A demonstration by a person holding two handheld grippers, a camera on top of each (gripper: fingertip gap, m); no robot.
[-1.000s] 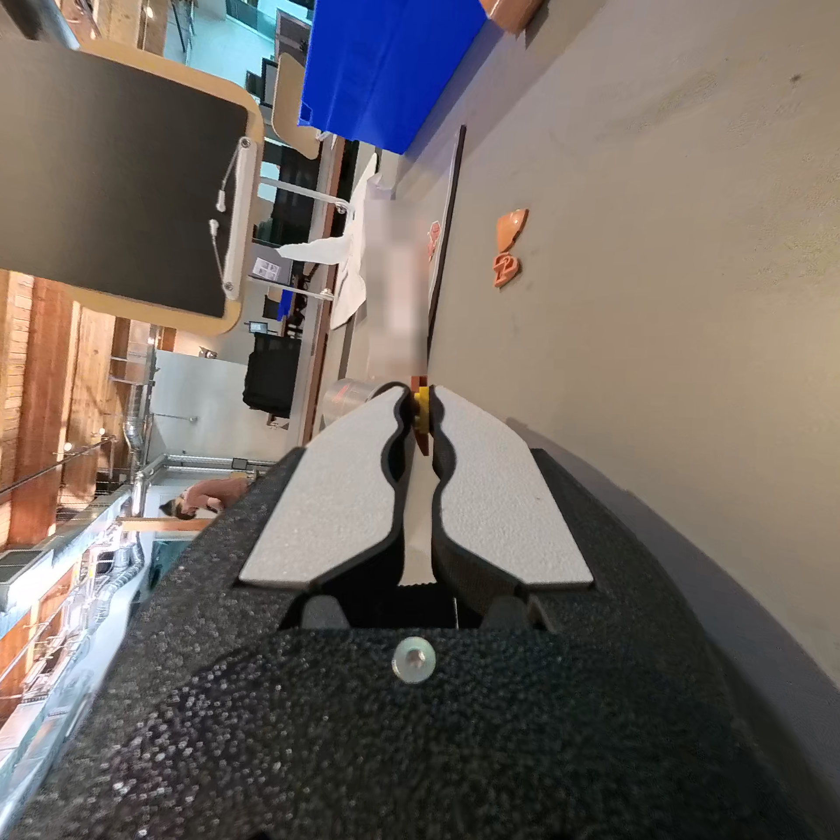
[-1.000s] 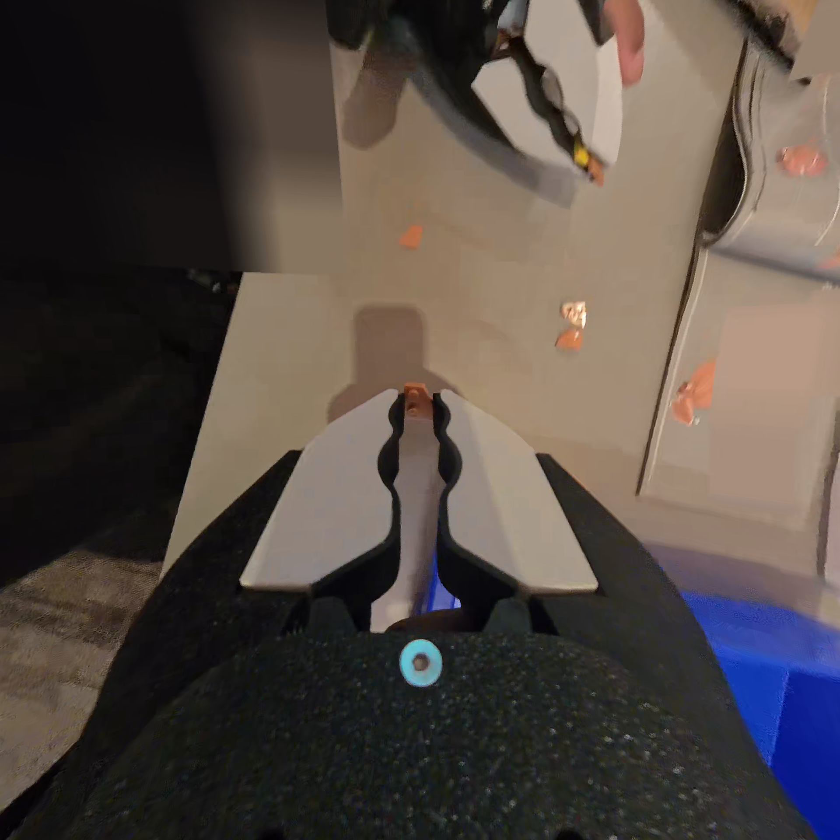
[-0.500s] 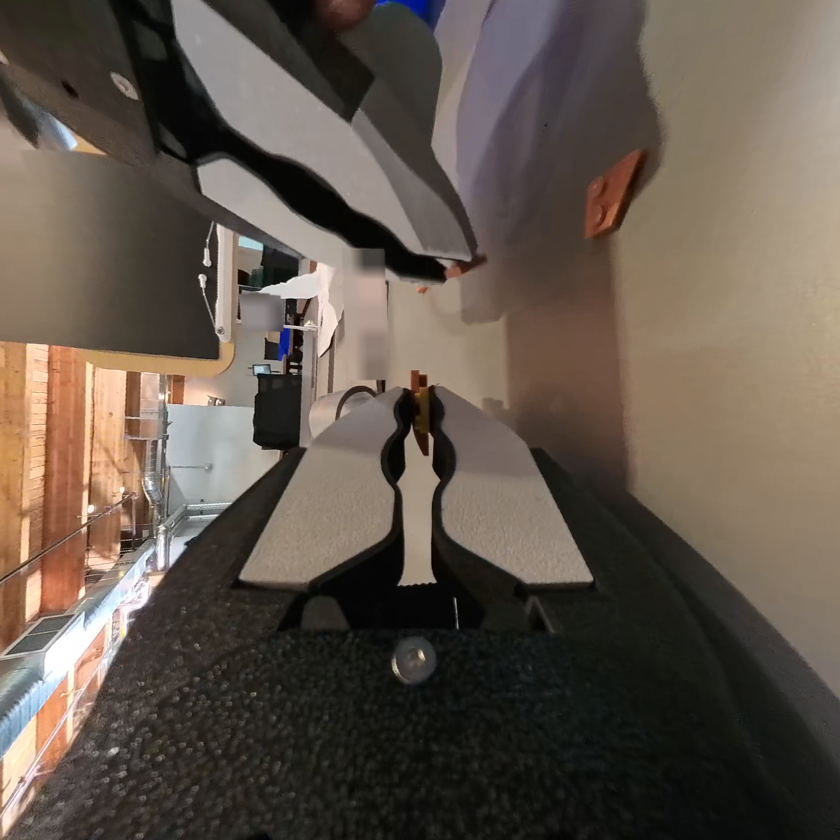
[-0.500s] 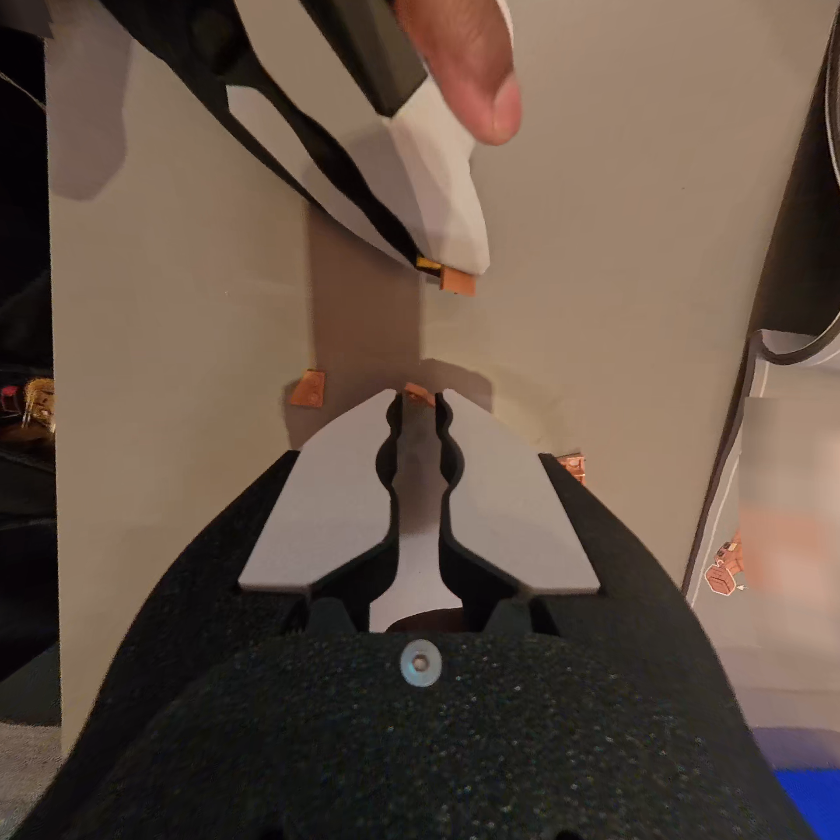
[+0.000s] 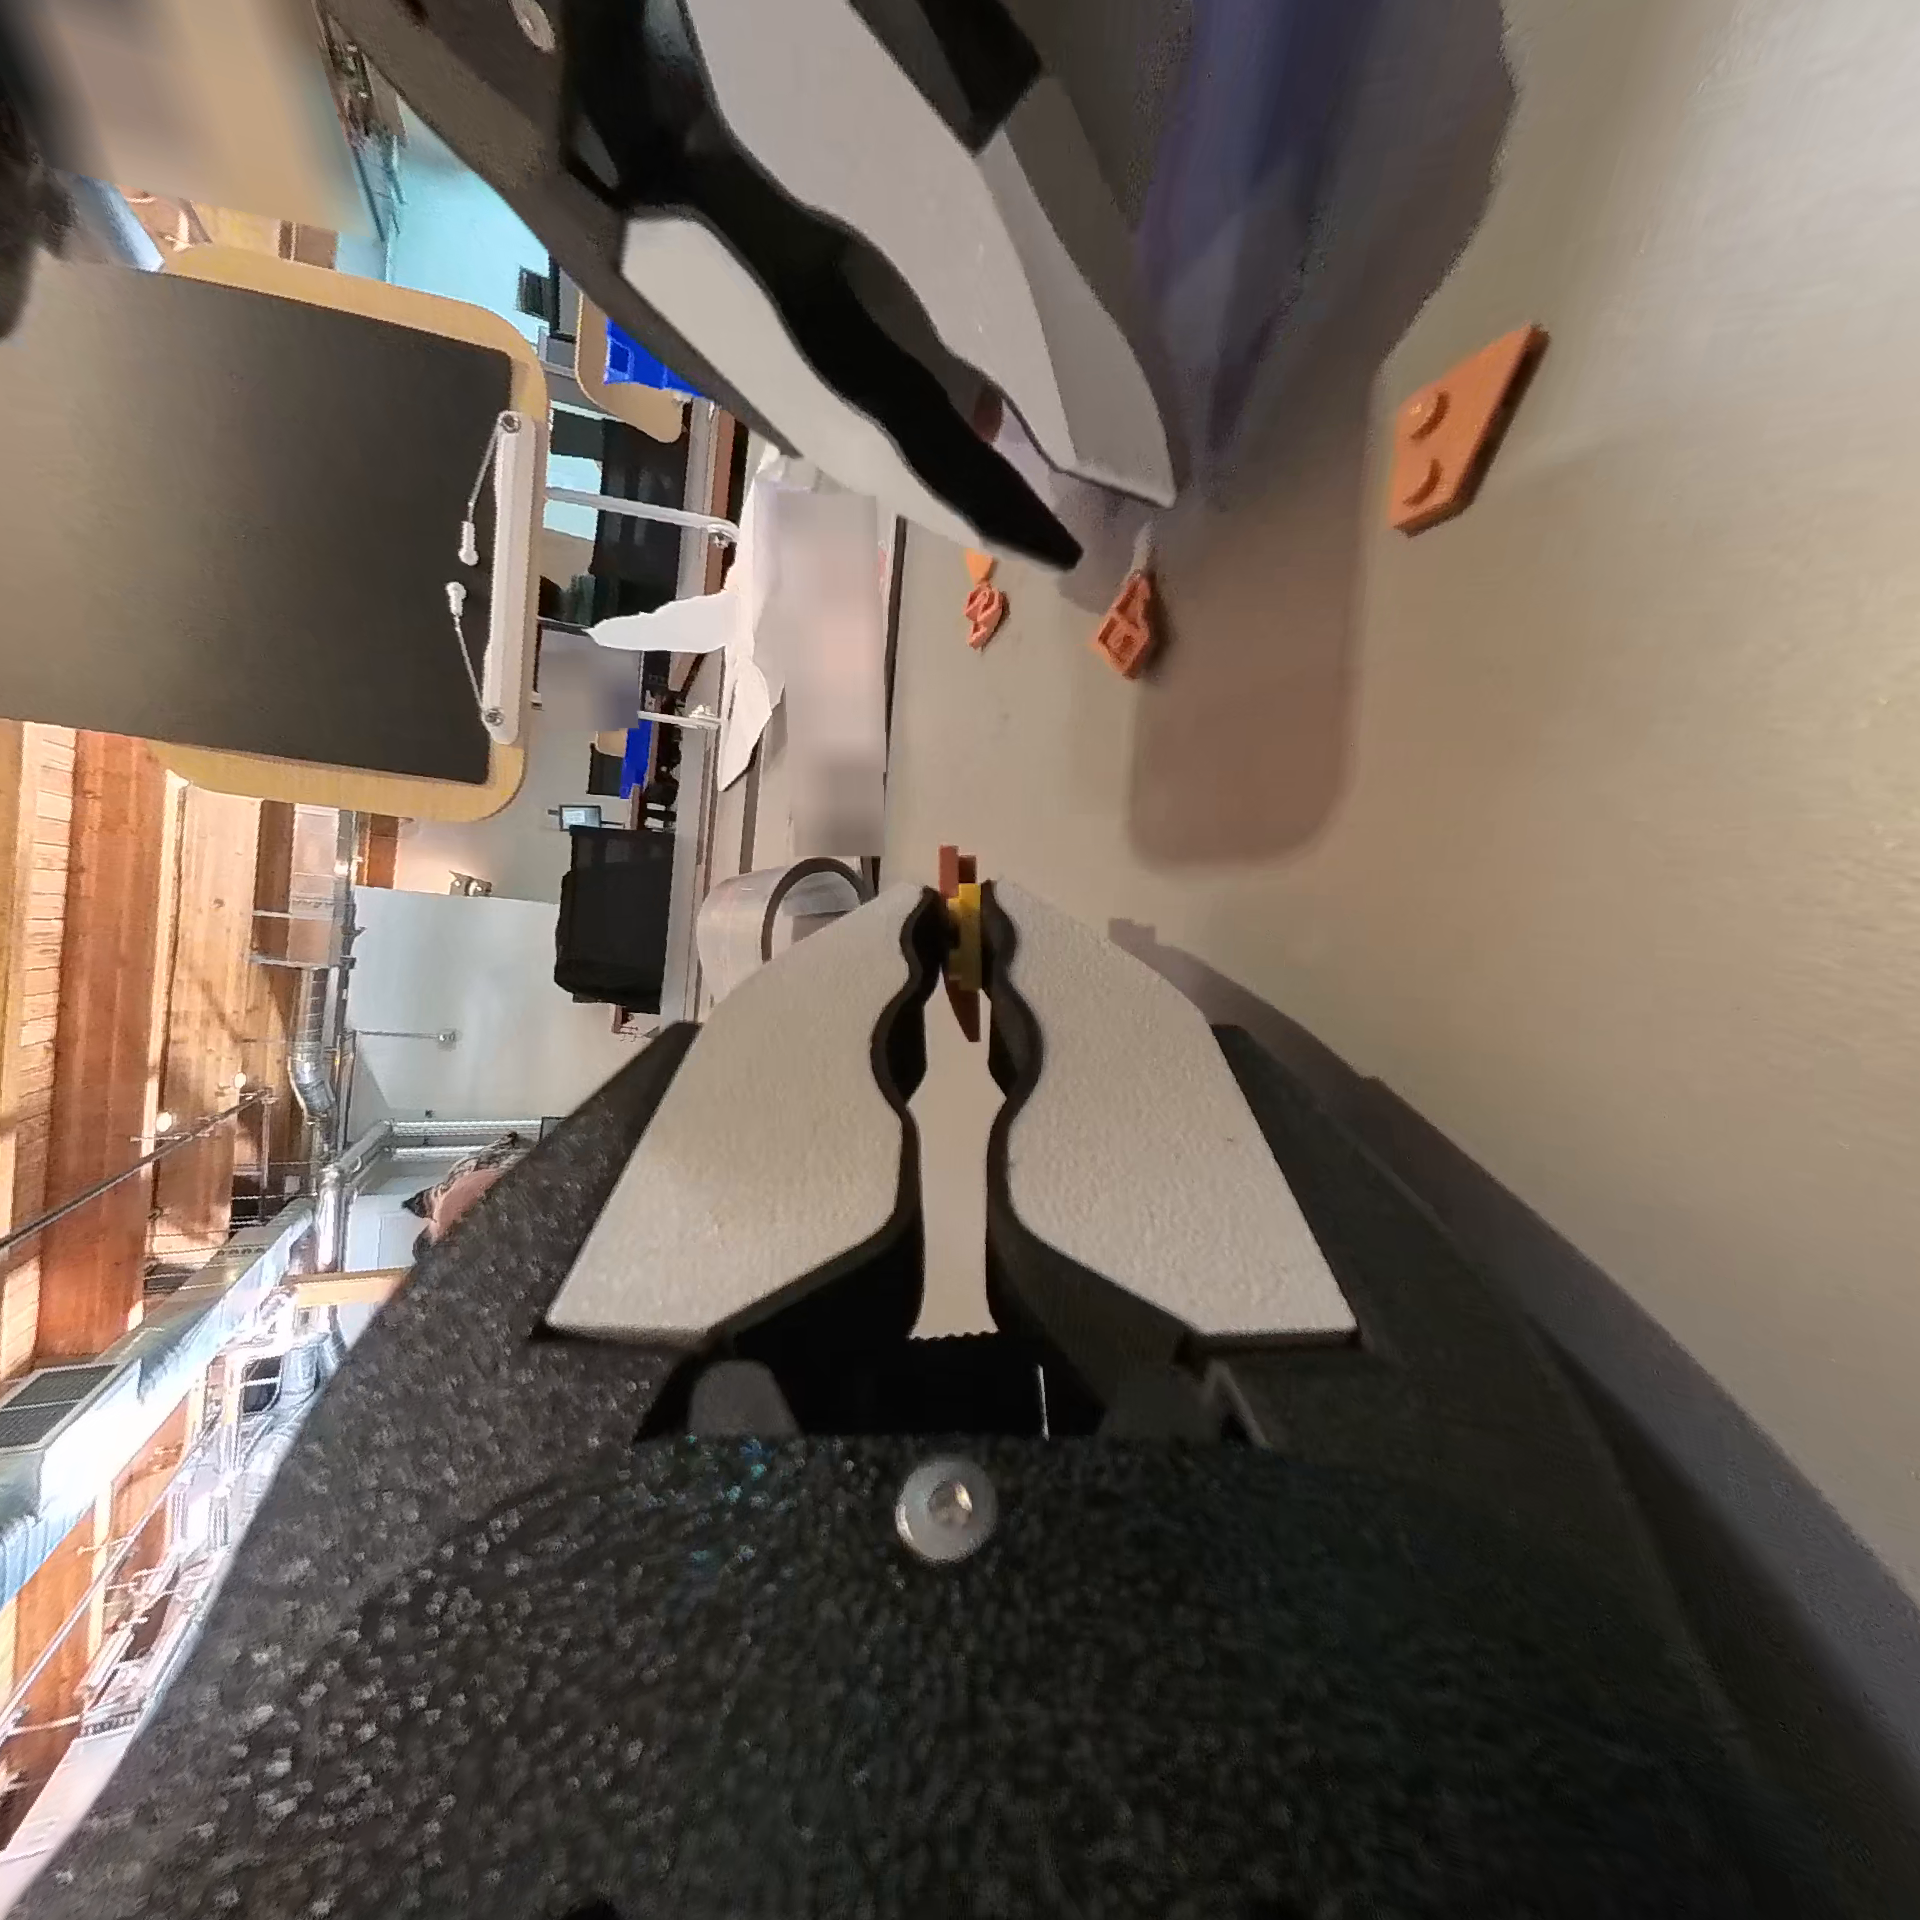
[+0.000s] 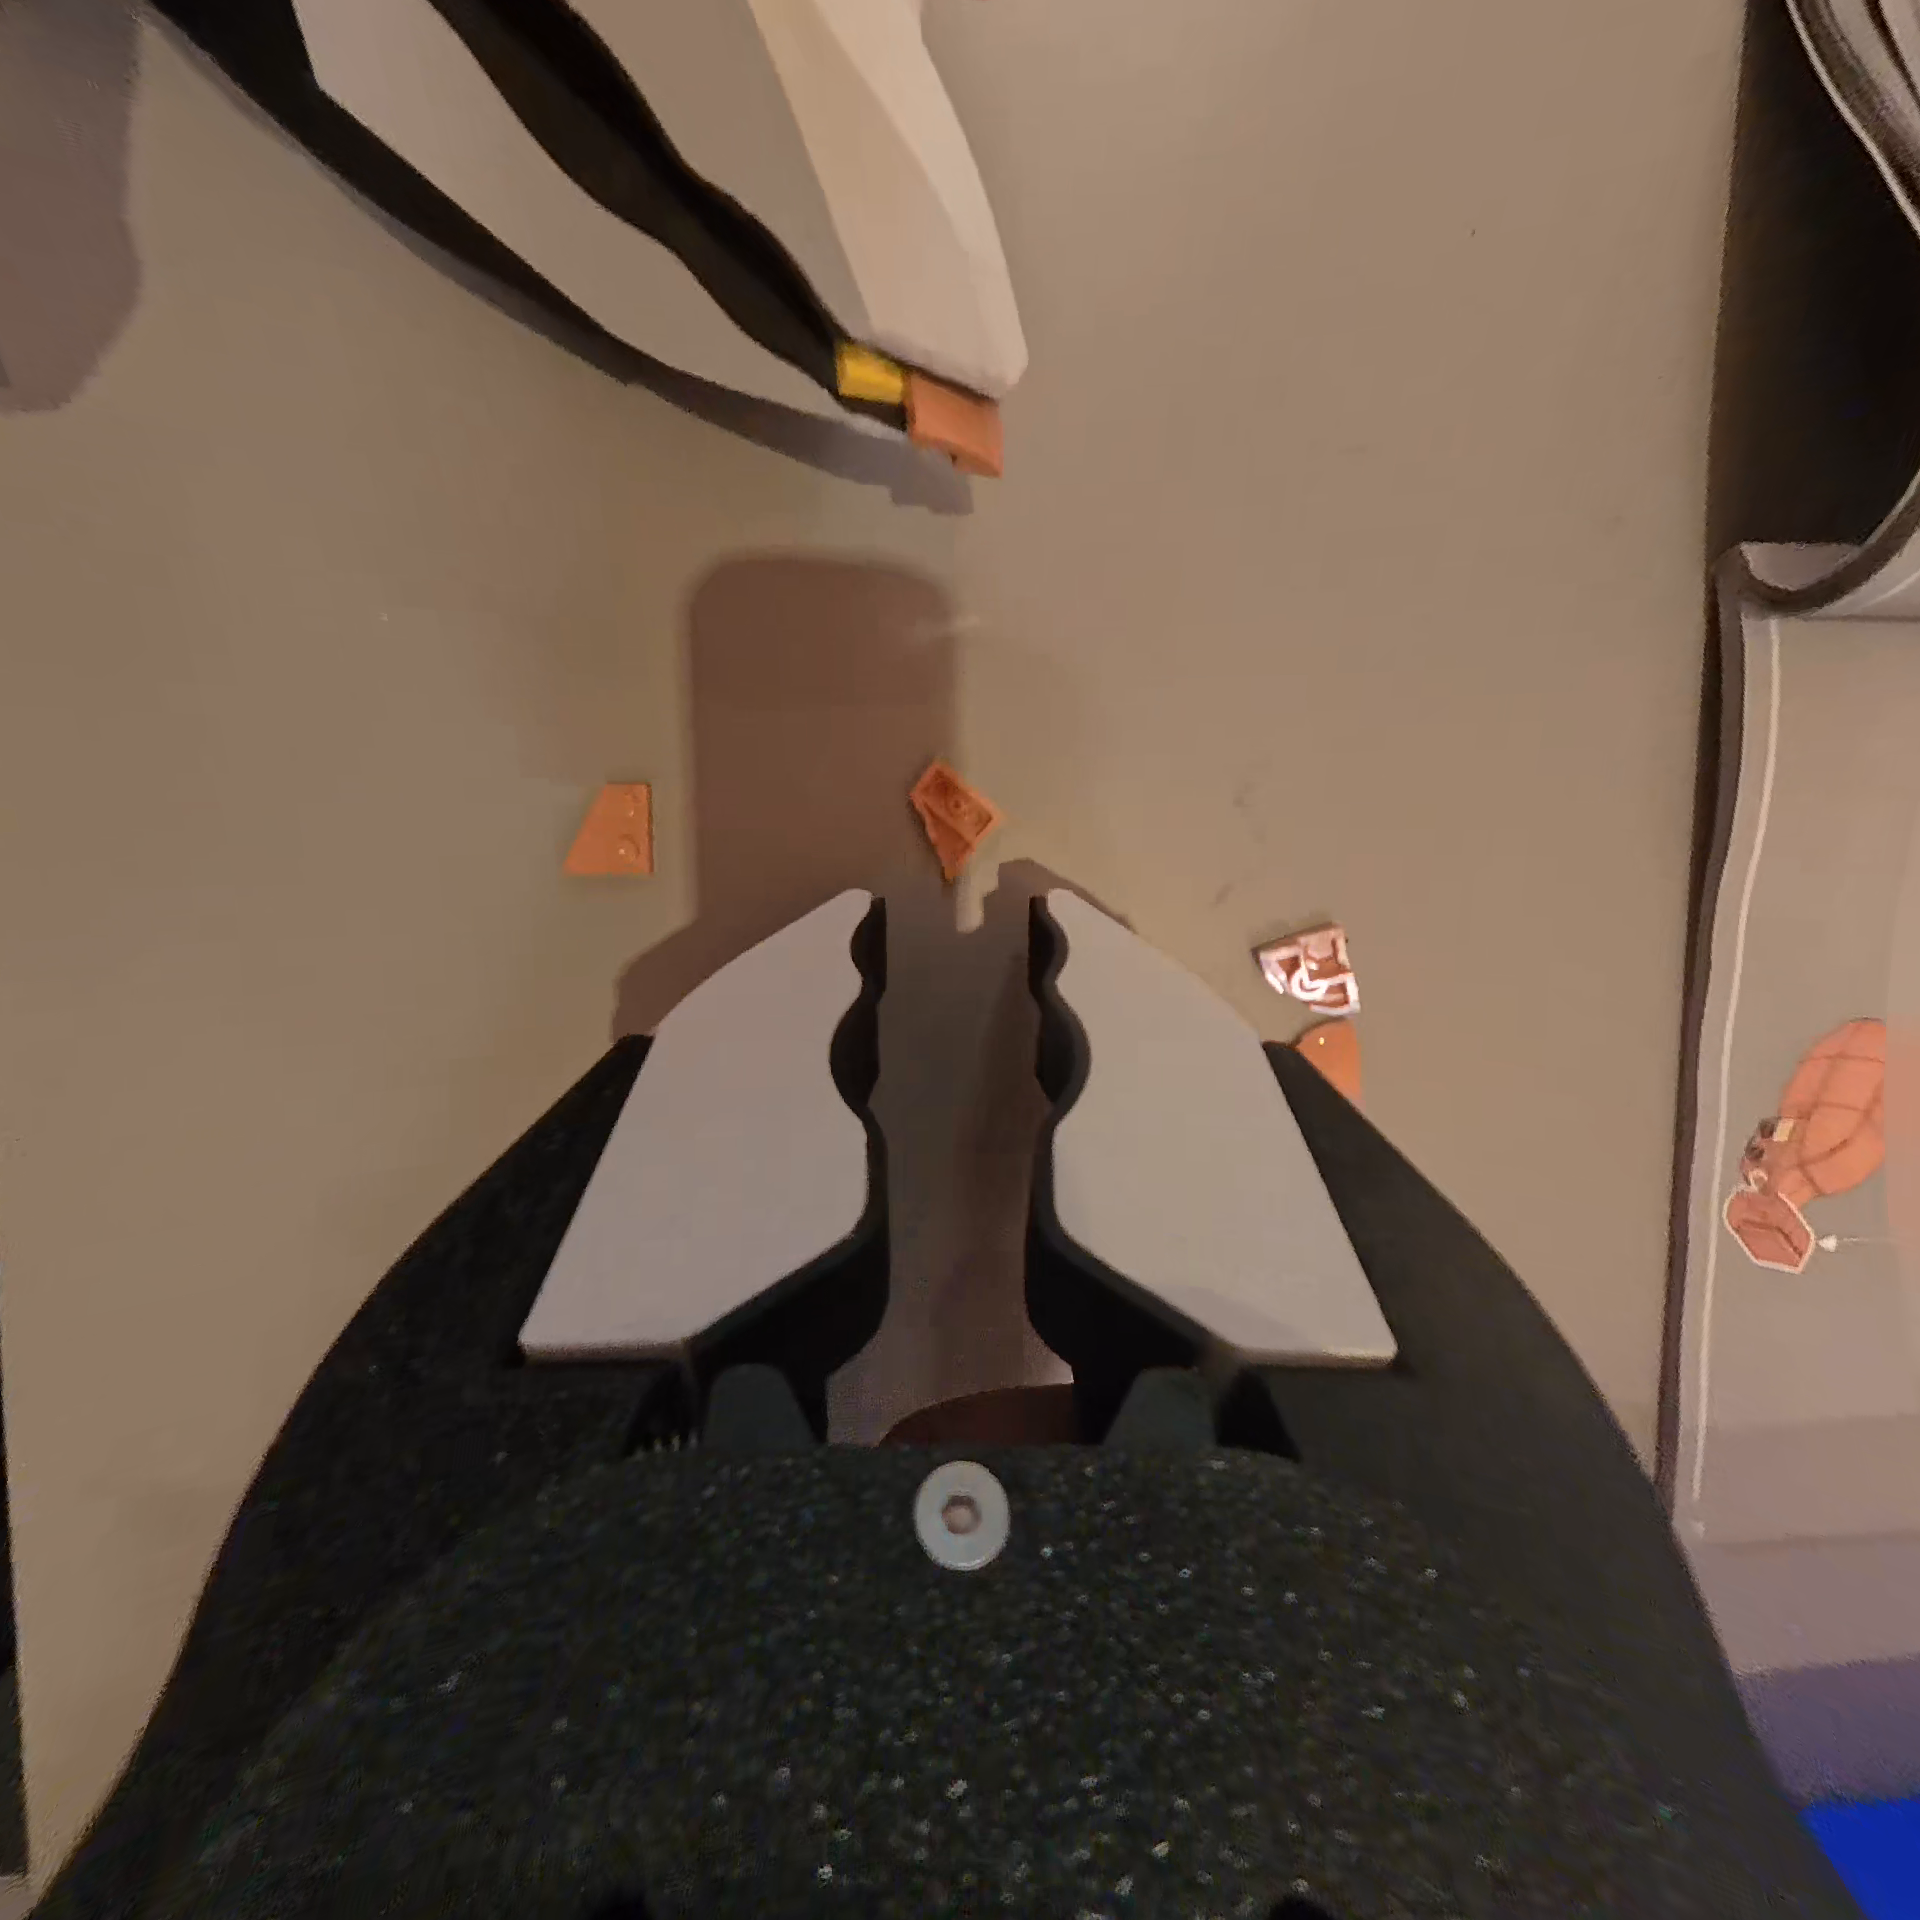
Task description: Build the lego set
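A small stack of bricks, yellow (image 5: 967,935) and orange-brown (image 5: 961,1003), is pinched between the narrow-set fingers of the left gripper (image 5: 956,914), with both pads pressed on it. The same stack is seen in the right wrist view at the tip of that gripper (image 6: 914,410), the yellow piece beside an orange one (image 6: 954,428), held clear above the grey table (image 6: 1351,520). The right gripper (image 6: 956,904) is held open, with only table and shadow seen between its fingers. An orange wedge piece (image 6: 954,823) lies on the table just ahead of its fingertips, apart from them. Another orange wedge plate (image 6: 613,831) lies to the left, and two more orange pieces (image 6: 1307,971) lie near the right finger. Further right, a printed sheet (image 6: 1808,1143) with orange figures is seen under a dark-edged mat. A blue bin corner (image 6: 1860,1860) shows at the lower right.
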